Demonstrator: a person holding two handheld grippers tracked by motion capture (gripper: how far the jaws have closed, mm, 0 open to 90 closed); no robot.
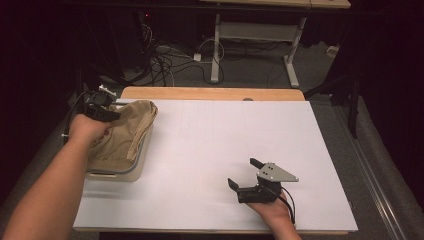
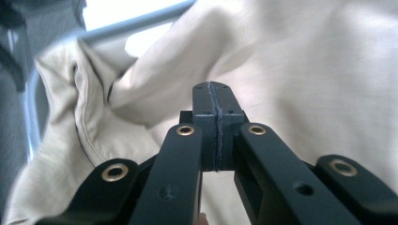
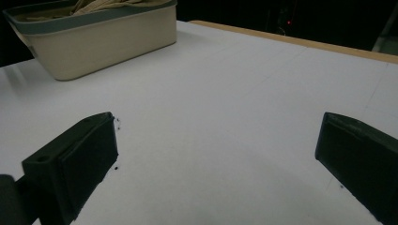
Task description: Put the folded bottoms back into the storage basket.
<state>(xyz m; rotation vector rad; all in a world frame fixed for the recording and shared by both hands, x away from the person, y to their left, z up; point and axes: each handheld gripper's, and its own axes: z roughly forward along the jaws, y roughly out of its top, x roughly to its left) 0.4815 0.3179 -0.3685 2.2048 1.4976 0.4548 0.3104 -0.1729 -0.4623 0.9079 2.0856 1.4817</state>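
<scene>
**Beige cloth being handled over the tub at the left**

Nearest the high camera, two forearms are being extended onto the white table (image 1: 210, 150). At the near right, the right gripper (image 1: 246, 175) is being held low over the bare surface, released, its jaws standing wide apart with nothing between them. At the far left, the left gripper (image 2: 215, 126) is being kept clenched; in its own view the pads are being pressed flat together above the beige cloth (image 2: 300, 70), and whether any fabric is being pinched cannot be told. The cloth is being carried in the cream tub (image 1: 131, 172), bunched, with one fold being draped over the tub's far right rim.

Judged from this, the cloth is probably being gathered or lifted out. To do that well, a thick fold rather than a single edge is best taken, and the pull is best directed straight up so the tub is not being dragged. The free gripper could be brought nearer to steady the tub.
</scene>
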